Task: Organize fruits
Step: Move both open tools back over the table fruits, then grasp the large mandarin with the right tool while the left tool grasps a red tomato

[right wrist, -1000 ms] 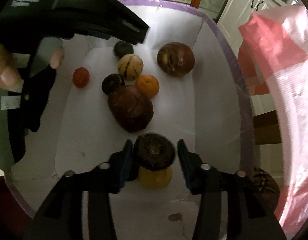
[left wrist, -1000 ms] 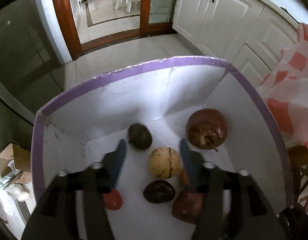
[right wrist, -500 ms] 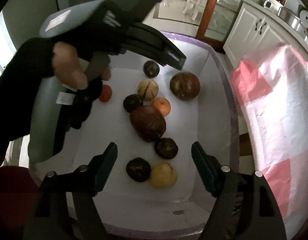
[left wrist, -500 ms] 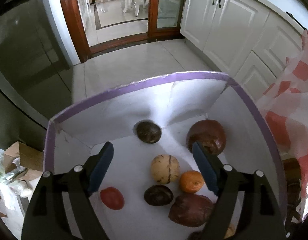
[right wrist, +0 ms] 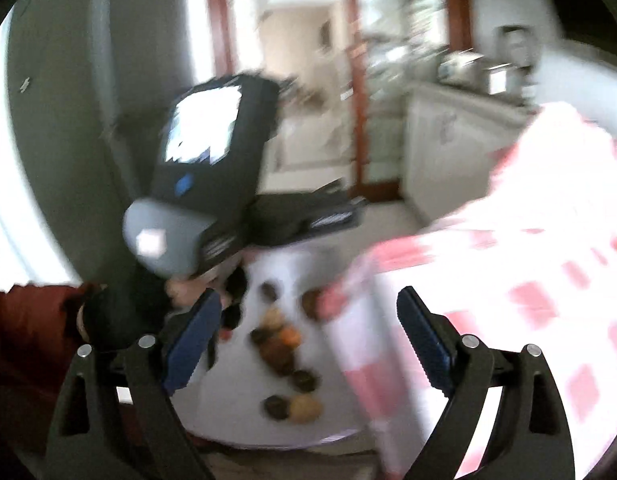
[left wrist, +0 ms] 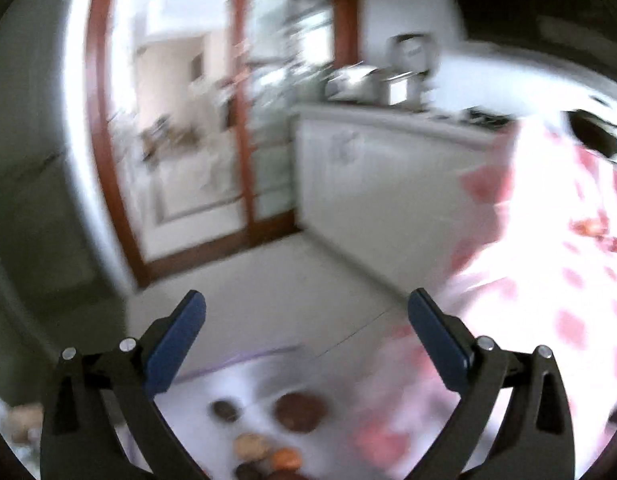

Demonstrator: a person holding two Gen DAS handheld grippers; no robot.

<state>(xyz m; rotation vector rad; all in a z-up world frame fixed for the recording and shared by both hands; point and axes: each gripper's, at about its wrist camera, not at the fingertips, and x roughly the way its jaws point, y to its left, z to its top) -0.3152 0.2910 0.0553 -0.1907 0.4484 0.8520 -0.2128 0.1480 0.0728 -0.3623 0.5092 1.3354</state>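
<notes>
Two grippers are hanging with their fingers spread wide above a white box of fruit, both views smeared by motion blur. The left gripper has just been opening its blue-padded fingers, and nothing is sitting between them; beyond the tips lie pale floor tiles and a red-brown door frame. Low in that view, the fruits are lying in the white box, whose purple-edged rim is showing just above them: a large dark red one, a small dark one, a tan one and an orange one.

The right gripper has likewise just been opening its fingers, which are standing far apart and holding nothing. Below and between them, the fruit is sitting in a loose line along the box floor, with a dark piece and a yellowish piece nearest the camera. The left gripper's grey and black body is filling the middle left of this view, a hand gripping it from beneath. A pink-and-white checked cloth is draping over the bench on the right, just beside the box. White cabinets and metal pots are standing in the blurred background.
</notes>
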